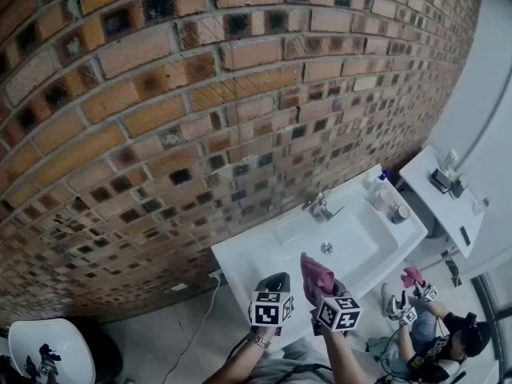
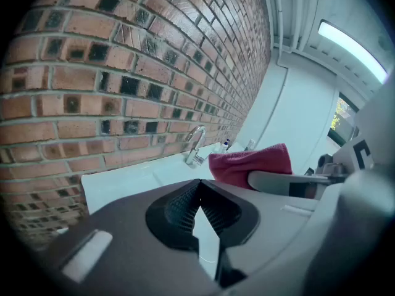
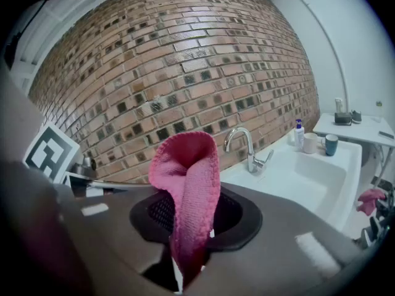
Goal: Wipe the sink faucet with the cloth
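Note:
A chrome faucet (image 1: 320,206) stands at the back of the white sink (image 1: 240,259), against the brick wall. My right gripper (image 1: 318,291) is shut on a pink cloth (image 1: 316,273), whose folded end sticks up past the jaws. It hovers over the sink's front edge, well short of the faucet. In the right gripper view the cloth (image 3: 185,177) fills the middle, with the faucet (image 3: 247,147) behind and to its right. My left gripper (image 1: 276,285) hangs just left of it, shut and empty. The left gripper view shows the faucet (image 2: 194,143) and the cloth (image 2: 250,165) to the right.
A soap bottle (image 1: 376,187) and cups (image 1: 399,213) stand on the sink's right end. A white shelf (image 1: 442,197) with small items lies further right. Another person (image 1: 436,342) sits at the lower right with grippers and a pink cloth (image 1: 411,277).

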`<state>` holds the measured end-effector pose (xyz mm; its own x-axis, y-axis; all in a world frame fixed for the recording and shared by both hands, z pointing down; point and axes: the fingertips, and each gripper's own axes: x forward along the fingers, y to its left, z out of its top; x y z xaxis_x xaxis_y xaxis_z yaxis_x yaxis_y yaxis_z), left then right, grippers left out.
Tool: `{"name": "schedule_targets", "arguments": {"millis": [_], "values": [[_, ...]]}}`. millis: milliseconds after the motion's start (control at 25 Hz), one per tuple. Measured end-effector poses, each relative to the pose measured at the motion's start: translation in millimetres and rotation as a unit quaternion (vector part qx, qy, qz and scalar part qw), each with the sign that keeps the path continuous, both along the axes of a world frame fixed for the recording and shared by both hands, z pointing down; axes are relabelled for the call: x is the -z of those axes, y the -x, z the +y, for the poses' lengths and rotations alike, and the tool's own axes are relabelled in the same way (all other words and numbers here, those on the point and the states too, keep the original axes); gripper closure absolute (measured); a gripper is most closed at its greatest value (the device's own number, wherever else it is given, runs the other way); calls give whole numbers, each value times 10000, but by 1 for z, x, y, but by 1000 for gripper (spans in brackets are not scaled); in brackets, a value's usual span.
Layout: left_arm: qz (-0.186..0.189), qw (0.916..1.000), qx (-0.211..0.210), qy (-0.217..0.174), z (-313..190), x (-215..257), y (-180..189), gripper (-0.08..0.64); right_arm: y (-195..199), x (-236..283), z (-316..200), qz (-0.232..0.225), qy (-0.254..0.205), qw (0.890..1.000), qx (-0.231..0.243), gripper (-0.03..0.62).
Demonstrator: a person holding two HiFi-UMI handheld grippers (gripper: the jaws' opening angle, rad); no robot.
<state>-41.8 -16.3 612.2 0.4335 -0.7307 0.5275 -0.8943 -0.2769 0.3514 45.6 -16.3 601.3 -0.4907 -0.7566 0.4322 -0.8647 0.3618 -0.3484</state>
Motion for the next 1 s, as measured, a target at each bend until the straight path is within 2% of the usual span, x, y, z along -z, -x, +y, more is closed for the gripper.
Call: {"name": "schedule_targets", "arguments": {"millis": [120, 200, 320, 440, 560, 640, 680, 840, 880, 1000], "values": [[-124, 9999, 97, 10, -24, -1, 13, 544, 4, 4, -46, 330, -252, 9990, 173, 494], [-169, 9996, 210, 3, -39, 3, 21, 544, 2, 4, -80, 715, -379, 9962, 313, 494], [-181, 9983, 535, -140, -65, 19, 39, 545, 8, 3, -139, 1487, -582, 9845, 725, 494], [-186, 9963, 824, -157, -80, 24, 56, 545, 22, -8, -190, 2441, -909, 9581, 1189, 492], [-268, 9954, 924, -38, -86, 16, 61, 545, 21, -17, -227, 3449, -1340, 9182, 1414, 492], [-299, 9950, 952, 63, -87, 8, 60, 544, 10, -16, -248, 3901, -1578, 8961, 1411, 492], [-305, 9948, 962, 116, -89, 4, 59, 544, 6, -14, -257, 3982, -1689, 8907, 1402, 491], [-348, 9943, 959, 303, -93, -11, 58, 545, -6, 1, -282, 4018, -2113, 8838, 1134, 487], [-355, 9942, 954, 335, -92, -13, 58, 545, -13, 4, -288, 3936, -2104, 8897, 962, 488], [-392, 9944, 917, 356, -93, -15, 56, 544, -39, 6, -311, 3437, -1894, 9190, 389, 492]]}}
